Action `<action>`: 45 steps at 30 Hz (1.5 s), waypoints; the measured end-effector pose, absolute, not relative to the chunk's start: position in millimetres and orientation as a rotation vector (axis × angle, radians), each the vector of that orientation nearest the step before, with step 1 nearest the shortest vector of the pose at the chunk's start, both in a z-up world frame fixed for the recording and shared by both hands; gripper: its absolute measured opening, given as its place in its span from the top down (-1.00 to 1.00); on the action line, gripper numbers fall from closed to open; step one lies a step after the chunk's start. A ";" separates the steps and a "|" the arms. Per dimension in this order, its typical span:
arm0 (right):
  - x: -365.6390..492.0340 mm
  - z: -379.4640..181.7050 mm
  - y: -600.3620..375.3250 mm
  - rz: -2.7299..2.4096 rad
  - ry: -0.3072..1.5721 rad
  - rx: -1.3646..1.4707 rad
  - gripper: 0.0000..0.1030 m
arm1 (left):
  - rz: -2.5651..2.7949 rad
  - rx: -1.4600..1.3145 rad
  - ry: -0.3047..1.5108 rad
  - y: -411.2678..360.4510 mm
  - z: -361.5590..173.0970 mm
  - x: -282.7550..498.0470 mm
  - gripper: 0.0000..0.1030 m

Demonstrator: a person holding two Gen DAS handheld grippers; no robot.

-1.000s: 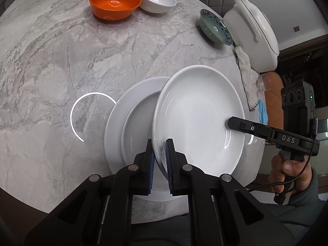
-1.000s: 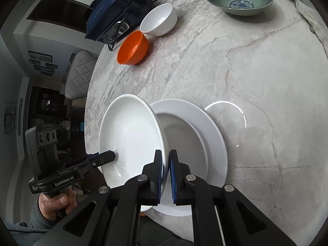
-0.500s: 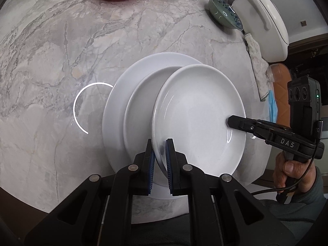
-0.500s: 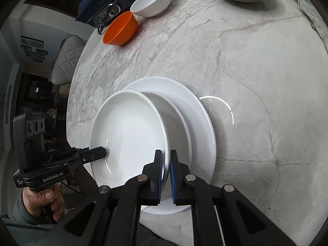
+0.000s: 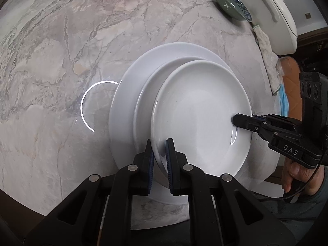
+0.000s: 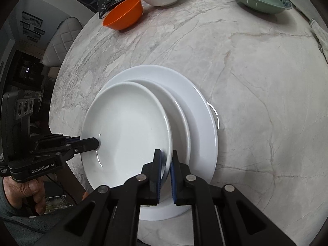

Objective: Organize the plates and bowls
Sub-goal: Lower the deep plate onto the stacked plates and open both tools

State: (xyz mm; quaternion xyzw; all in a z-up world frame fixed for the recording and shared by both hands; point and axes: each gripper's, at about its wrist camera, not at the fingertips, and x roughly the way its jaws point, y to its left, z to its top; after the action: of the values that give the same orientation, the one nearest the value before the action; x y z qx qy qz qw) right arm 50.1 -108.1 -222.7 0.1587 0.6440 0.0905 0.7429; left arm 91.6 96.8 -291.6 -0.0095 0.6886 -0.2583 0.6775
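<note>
While both jaws are clenching opposite rims, left gripper (image 5: 159,143) and right gripper (image 6: 165,153) are holding small white plate (image 5: 202,119) tilted over large white plate (image 5: 127,106) at near table (image 5: 51,61) edge; bowls sitting far.

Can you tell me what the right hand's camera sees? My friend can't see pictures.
Two grippers pinch opposite rims of a small white plate above a big white plate on a marble table.
</note>
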 end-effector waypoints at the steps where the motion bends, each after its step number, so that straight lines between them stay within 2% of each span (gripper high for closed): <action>1: 50.2 -223.3 -107.7 0.198 1.412 0.342 0.81 | -0.580 -0.020 1.549 95.8 -293.4 92.1 0.82; 12: 51.7 -226.0 -99.3 0.192 1.408 0.239 0.76 | -0.570 0.013 1.539 84.2 -298.3 95.7 0.81; 24: 52.0 -222.3 -90.1 0.191 1.395 0.156 0.66 | -0.561 0.044 1.531 78.6 -297.1 95.9 0.71; 27: 52.0 -221.5 -87.5 0.192 1.395 0.141 0.57 | -0.570 0.055 1.527 74.3 -296.3 94.1 0.59; 30: 52.1 -220.8 -84.0 0.196 1.394 0.129 0.47 | -0.593 0.071 1.523 68.6 -295.2 91.3 0.37; 32: 51.8 -220.1 -82.4 0.197 1.392 0.118 0.45 | -0.611 0.077 1.522 63.4 -294.3 88.7 0.10; 35: 51.4 -220.0 -80.6 0.201 1.391 0.114 0.45 | -0.628 0.103 1.515 58.0 -292.2 83.6 -0.12; 40: 50.9 -218.0 -79.6 0.202 1.387 0.105 0.38 | -0.635 0.105 1.511 56.7 -289.0 81.1 -0.25; 45: 50.9 -212.9 -73.4 0.208 1.381 0.076 0.12 | -0.645 0.143 1.493 52.3 -283.1 78.9 -0.46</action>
State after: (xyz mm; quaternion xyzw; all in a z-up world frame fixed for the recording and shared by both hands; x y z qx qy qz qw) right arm 50.9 -73.4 -212.9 0.0348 0.6356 0.0957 0.7653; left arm 78.9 52.3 -283.1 0.0638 0.6662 -0.2880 0.6849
